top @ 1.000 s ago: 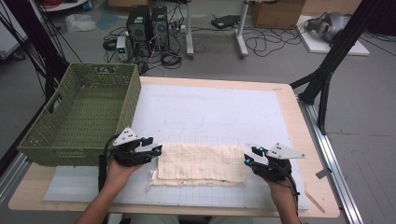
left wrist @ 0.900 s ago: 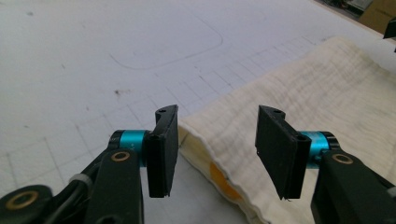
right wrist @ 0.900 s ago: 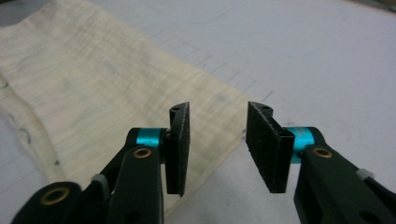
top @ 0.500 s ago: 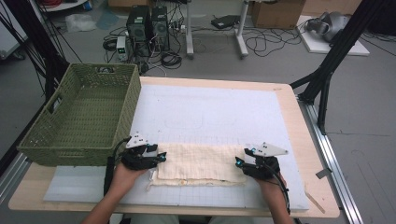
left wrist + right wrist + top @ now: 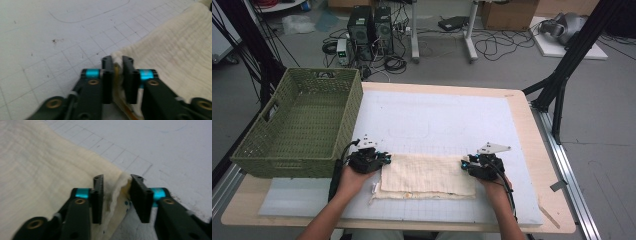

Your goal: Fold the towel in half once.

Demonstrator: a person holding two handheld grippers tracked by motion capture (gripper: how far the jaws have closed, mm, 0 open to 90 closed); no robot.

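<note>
Cream cloth [image 5: 427, 175], folded into a flat rectangle, lies on the white grid mat [image 5: 437, 120] at the near side of the bench [image 5: 532, 125], just right of the green wicker basket [image 5: 302, 125]. It looks soft, light and limp with a crinkly weave, several layers thick at the edges; judged likely to sag and unfold if lifted from one point, so the far corners at both ends are the sensible grab spots, pinching all layers together. Left gripper [image 5: 117, 65] sits at the cloth's far left corner; in the left gripper view the jaws have just been closing and now stand nearly together with the bunched corner pressed between the pads, so it reads as clamped on the cloth. Right gripper [image 5: 115, 184] sits at the far right corner; its jaws have just been closing too, but they are still a fair gap apart, with the raised cloth edge standing between them; the left pad looks close to the fabric, the right pad looks clear of it, so no firm pinch yet. Both hands rest low at the cloth ends in the high view, left gripper [image 5: 384, 159], right gripper [image 5: 465, 164].
</note>
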